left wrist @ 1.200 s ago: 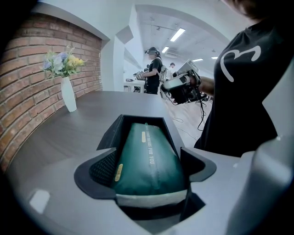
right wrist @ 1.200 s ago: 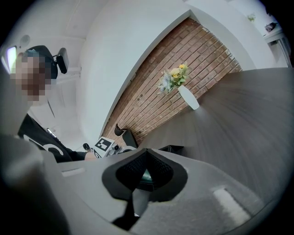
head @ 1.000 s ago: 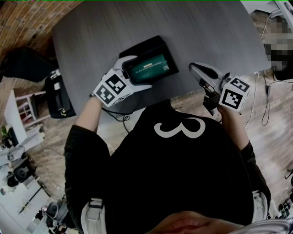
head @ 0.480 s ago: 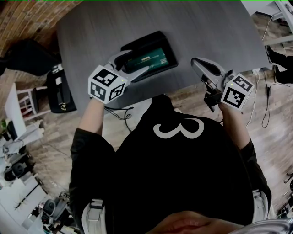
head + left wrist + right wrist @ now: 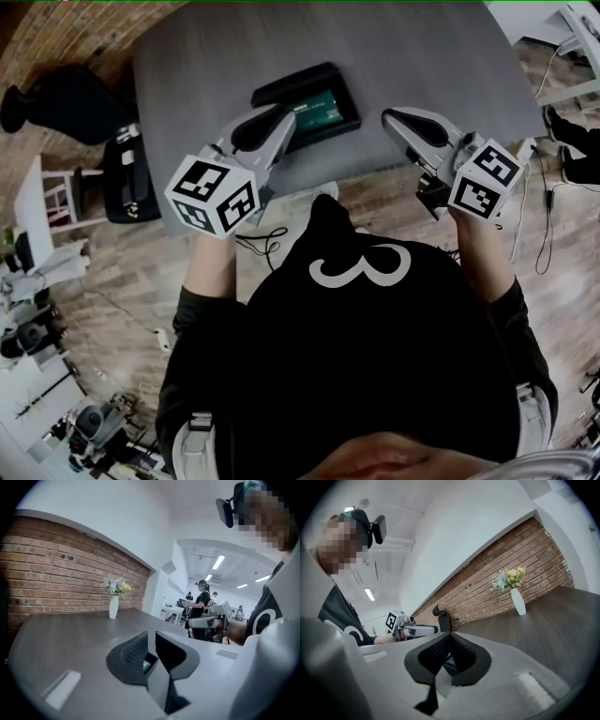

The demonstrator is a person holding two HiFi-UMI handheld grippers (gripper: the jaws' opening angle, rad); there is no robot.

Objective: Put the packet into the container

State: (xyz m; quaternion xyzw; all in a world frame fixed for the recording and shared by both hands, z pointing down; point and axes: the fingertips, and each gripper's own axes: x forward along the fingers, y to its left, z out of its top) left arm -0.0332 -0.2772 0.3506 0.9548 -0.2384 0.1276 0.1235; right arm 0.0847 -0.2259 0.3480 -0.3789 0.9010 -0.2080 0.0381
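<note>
A black container sits near the front edge of the grey table. The green packet lies flat inside it. My left gripper hovers just in front of the container's near left corner, apart from the packet. Its jaws are closing and only a thin slit remains between them, with nothing in it. My right gripper is held over the table edge to the right of the container. Its jaws are shut and empty.
A white vase of flowers stands at the table's far side by a brick wall. A dark bag on a chair sits on the floor to the left, and cables trail under the table edge. People stand in the background.
My left gripper has drawn back from the container toward me, and its jaws have gone from wide apart to nearly together. The packet stays in the container. The right gripper has barely moved.
</note>
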